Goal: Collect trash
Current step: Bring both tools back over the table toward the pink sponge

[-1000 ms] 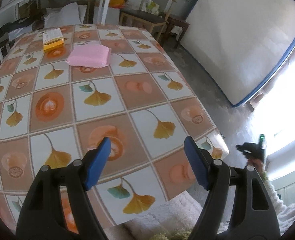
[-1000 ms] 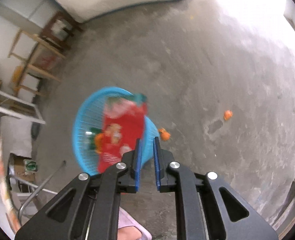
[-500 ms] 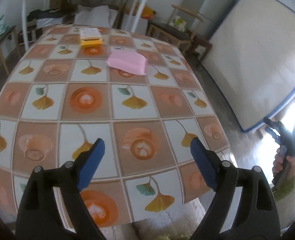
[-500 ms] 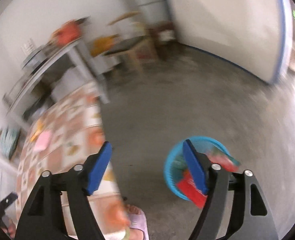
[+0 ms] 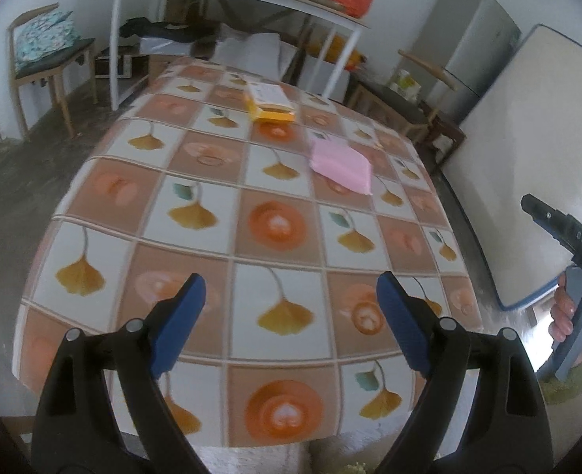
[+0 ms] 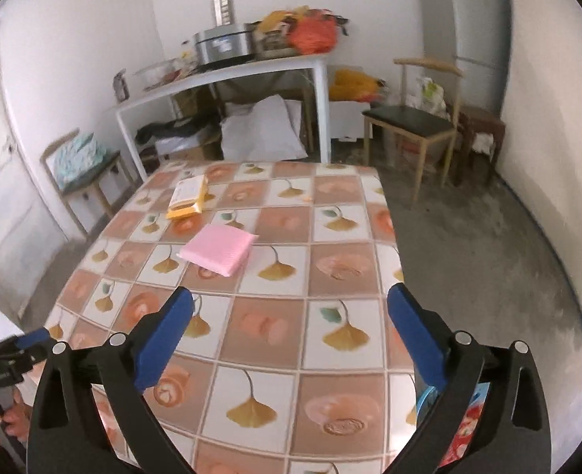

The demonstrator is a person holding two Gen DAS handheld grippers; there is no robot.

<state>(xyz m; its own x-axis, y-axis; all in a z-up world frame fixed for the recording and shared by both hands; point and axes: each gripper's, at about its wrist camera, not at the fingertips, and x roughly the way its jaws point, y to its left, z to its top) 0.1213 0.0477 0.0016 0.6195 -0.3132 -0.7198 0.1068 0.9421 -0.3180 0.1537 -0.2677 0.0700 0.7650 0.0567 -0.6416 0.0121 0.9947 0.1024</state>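
Right wrist: pink packet beyond jaws.

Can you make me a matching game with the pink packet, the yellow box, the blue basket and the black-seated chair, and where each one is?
Things:
1. pink packet
2. yellow box
3. blue basket
4. black-seated chair

Places:
A. on the floor, peeking out past the table's near right edge
B. on the floor beyond the table's far right corner
C. near the middle of the table
D. toward the table's far end

Pairs: 1-C, 2-D, 3-A, 4-B
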